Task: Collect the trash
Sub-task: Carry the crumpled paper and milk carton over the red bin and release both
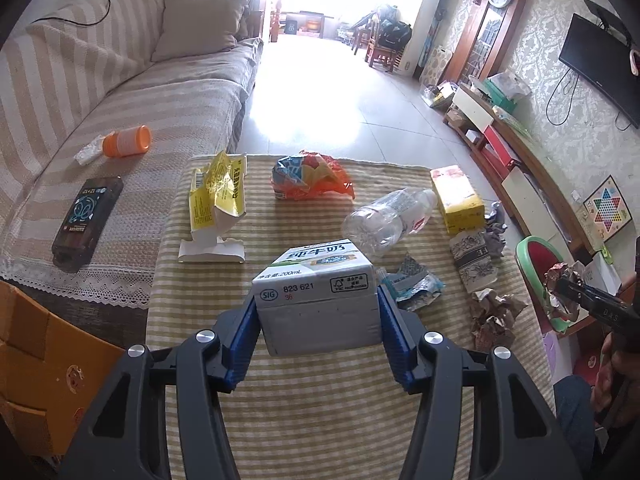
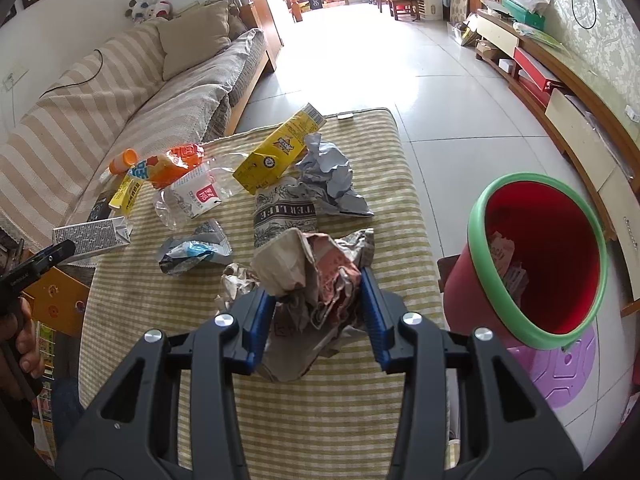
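Observation:
My left gripper (image 1: 318,300) is shut on a white milk carton (image 1: 316,292) and holds it above the striped table cloth (image 1: 312,420). The carton also shows at the left of the right wrist view (image 2: 94,238). My right gripper (image 2: 318,286) is shut on a crumpled paper wad (image 2: 316,280), held above the table's right side; it shows at the far right of the left wrist view (image 1: 562,284). A red bin with a green rim (image 2: 536,256) stands on the floor right of the table, with some paper inside.
On the table lie a clear plastic bottle (image 1: 390,214), a yellow box (image 1: 456,198), a torn yellow carton (image 1: 218,196), an orange snack bag (image 1: 310,176), a blue-white wrapper (image 2: 194,252), newspaper (image 2: 282,216) and grey crumpled paper (image 2: 332,178). A sofa (image 1: 120,92) stands left.

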### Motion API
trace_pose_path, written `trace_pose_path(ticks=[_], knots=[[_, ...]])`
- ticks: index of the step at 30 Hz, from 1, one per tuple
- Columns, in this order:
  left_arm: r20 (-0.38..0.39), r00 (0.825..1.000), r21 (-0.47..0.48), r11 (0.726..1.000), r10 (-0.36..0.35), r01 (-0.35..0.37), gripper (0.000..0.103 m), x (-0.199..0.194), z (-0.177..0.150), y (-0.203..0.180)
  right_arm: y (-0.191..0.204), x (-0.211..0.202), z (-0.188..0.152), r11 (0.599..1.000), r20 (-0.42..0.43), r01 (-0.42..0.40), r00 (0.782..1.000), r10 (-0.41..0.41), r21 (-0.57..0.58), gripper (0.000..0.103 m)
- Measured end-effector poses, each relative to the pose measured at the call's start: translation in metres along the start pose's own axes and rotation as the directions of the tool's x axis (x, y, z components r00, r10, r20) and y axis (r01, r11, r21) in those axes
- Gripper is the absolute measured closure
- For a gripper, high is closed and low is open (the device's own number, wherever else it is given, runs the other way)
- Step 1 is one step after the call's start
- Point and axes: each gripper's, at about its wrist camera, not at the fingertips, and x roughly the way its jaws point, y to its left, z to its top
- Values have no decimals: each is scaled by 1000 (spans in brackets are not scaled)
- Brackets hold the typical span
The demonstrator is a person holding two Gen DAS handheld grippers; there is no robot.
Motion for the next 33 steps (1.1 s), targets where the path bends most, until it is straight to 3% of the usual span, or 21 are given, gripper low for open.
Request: trace_pose_path(ticks=[9, 17, 26, 33], knots=[[50, 998, 61, 997, -40, 37, 51, -29, 15, -42, -12, -22, -5, 1000, 34, -26, 999, 25, 18, 63], [51, 990, 167, 978, -132, 122, 51, -31, 27, -121, -55, -41, -7, 997, 71, -7, 998, 2, 83, 63], [-21, 959, 270, 922, -281, 276, 51, -4, 36, -236, -149, -64, -8, 976, 99, 60, 992, -82, 209, 63], [-93, 934, 364, 862, -344, 354, 51, 23, 34, -331, -211, -73, -12, 955, 107, 94, 986, -129, 283, 63]])
